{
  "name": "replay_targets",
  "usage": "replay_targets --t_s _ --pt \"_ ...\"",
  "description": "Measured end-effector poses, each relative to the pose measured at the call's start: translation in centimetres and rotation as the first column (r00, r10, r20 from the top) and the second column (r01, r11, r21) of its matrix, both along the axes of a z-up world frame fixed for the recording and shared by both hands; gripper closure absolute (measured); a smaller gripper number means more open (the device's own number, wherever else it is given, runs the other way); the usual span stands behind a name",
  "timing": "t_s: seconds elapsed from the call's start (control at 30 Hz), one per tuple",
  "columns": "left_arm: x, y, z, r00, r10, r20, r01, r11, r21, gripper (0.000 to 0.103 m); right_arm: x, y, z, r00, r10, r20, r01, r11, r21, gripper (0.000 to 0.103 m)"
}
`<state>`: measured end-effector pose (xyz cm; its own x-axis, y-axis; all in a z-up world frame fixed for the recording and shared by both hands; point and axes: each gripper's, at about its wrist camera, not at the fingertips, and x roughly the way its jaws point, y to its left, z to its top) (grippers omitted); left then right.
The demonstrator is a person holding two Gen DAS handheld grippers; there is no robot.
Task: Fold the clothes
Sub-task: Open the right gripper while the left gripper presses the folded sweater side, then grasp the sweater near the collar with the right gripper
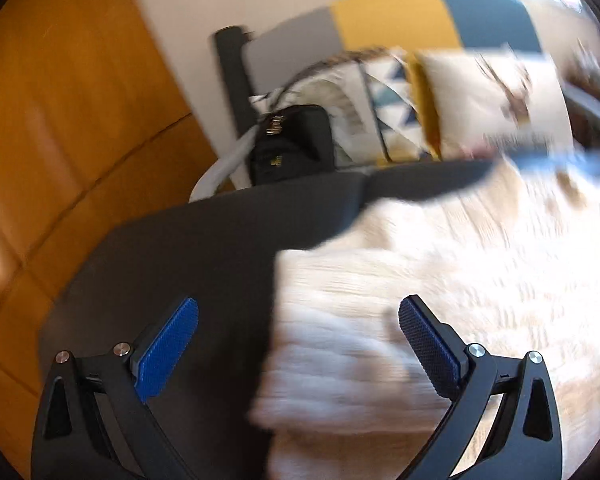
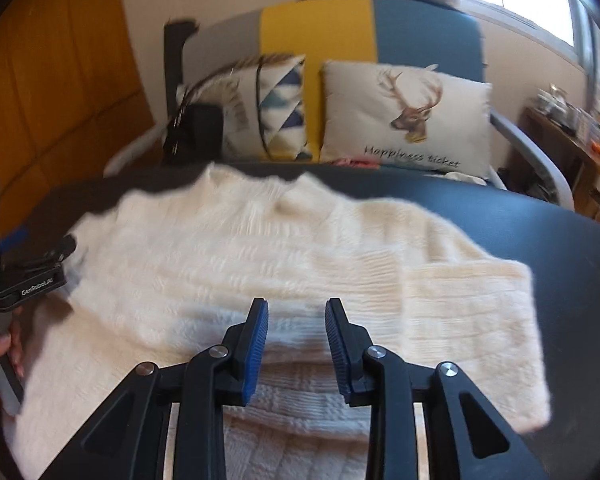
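On the dark round bench (image 2: 540, 240) we see the cream cable-knit sweater (image 2: 260, 248) spread flat, one sleeve folded across; our left tongs (image 1: 298, 344) gape wide over its edge, our right tongs (image 2: 296, 344) part-open, grasping nothing.

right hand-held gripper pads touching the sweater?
Apart. The right wrist view shows the right hand-held gripper with jaws parted, clear gaps beside both pads, and the white sweater lying beyond on the table.
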<state>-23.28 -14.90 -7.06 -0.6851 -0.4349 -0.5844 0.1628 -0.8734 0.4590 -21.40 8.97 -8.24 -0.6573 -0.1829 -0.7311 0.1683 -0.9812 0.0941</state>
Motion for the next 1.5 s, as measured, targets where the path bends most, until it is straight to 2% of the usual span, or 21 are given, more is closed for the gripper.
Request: replay_targets --t_s 0.03,0.13,0.27,0.4,0.47,0.57,0.63,0.7,0.8,0.87,0.93,0.97,1.03,1.13,1.23,1.27,1.37,1.5 --pt "-0.5 0.4 -0.8 1.000 -0.006 0.026 0.007 1.000 -0.026 0.000 -0.3 -0.2 -0.6 1.000 0.002 0.009 -0.002 1.000 0.014 0.074" --pt "-1.2 -0.3 -1.0 0.999 -0.014 0.029 0.013 1.000 0.025 0.000 -0.7 0.2 -1.6 1.000 -0.019 0.002 0.019 0.999 0.029 0.074" --pt "-2.3 -1.4 -1.2 0.999 -0.019 0.043 0.014 0.993 0.114 0.000 -1.6 -0.7 -2.1 0.999 -0.044 -0.021 0.046 0.992 0.119 0.073" --pt "-2.0 -1.1 -0.9 0.999 -0.010 0.051 0.004 0.992 0.124 0.000 -1.7 -1.1 -2.2 0.998 -0.046 -0.036 0.051 0.987 0.152 0.073" --pt "-2.0 -1.0 -0.4 0.998 -0.004 0.055 -0.003 0.993 0.118 0.000 -1.6 -0.8 -2.1 0.999 -0.037 -0.030 0.041 0.992 0.122 0.070" --pt "-0.9 -0.3 1.3 0.999 0.046 -0.010 -0.045 0.996 0.072 0.000 -1.0 0.6 -1.0 0.999 -0.017 -0.029 0.018 1.000 0.014 0.070" --pt "0.0 0.5 2.7 0.996 0.017 -0.091 -0.008 0.996 0.093 0.000 -0.4 1.7 0.0 0.998 -0.021 -0.056 0.018 0.998 -0.058 0.070" --pt "-0.3 1.7 3.7 0.992 -0.004 -0.122 0.019 0.993 0.118 0.000 -0.2 2.6 1.3 0.994 -0.055 -0.090 0.043 0.990 -0.133 0.070" --pt "-1.9 3.4 3.2 0.997 -0.025 -0.076 0.037 0.987 0.158 0.000 -2.7 2.1 2.0 0.998 -0.045 -0.037 0.038 0.983 -0.182 0.072" --pt "-3.0 4.6 2.0 0.998 -0.048 -0.030 0.053 0.985 0.165 0.000 -4.4 1.1 1.8 1.000 -0.017 -0.001 0.016 0.988 -0.153 0.075" --pt "-4.1 5.3 -0.2 0.997 -0.049 0.054 0.041 0.991 0.130 0.000 -6.1 -0.5 1.4 1.000 0.017 0.018 -0.016 0.998 -0.064 0.076" --pt "-4.2 5.4 -0.6 0.997 -0.048 0.061 0.040 0.990 0.132 0.000 -6.9 -1.1 1.1 0.999 0.040 0.023 -0.039 0.999 -0.038 0.076" --pt "-4.1 5.0 -0.8 0.997 -0.050 0.058 0.040 0.986 0.160 0.000 -8.4 -1.8 0.5 0.997 0.068 0.038 -0.067 0.997 -0.033 0.077" --pt "-4.0 4.2 -1.1 0.997 -0.060 0.047 0.049 0.979 0.197 0.000 -10.9 -2.6 -0.6 0.995 0.059 0.085 -0.058 0.998 -0.010 0.084" --pt "-3.8 4.0 -1.4 0.997 -0.068 0.033 0.060 0.978 0.199 0.000 -12.8 -2.6 -1.8 0.990 0.052 0.128 -0.052 0.999 -0.002 0.089" --pt "-3.8 4.0 -1.5 0.997 -0.074 0.026 0.067 0.980 0.188 0.000 -13.1 -2.4 -1.9 0.992 0.046 0.120 -0.046 0.999 -0.004 0.092" --pt "-3.8 4.2 -1.5 0.997 -0.070 0.018 0.066 0.983 0.169 0.000 -14.2 -1.7 -2.2 0.995 -0.005 0.102 0.007 1.000 -0.019 0.092" --pt "-4.0 3.8 -1.5 0.997 -0.070 0.023 0.065 0.980 0.190 0.000 -14.1 -1.5 -2.6 0.998 -0.023 0.060 0.025 0.999 -0.036 0.090"
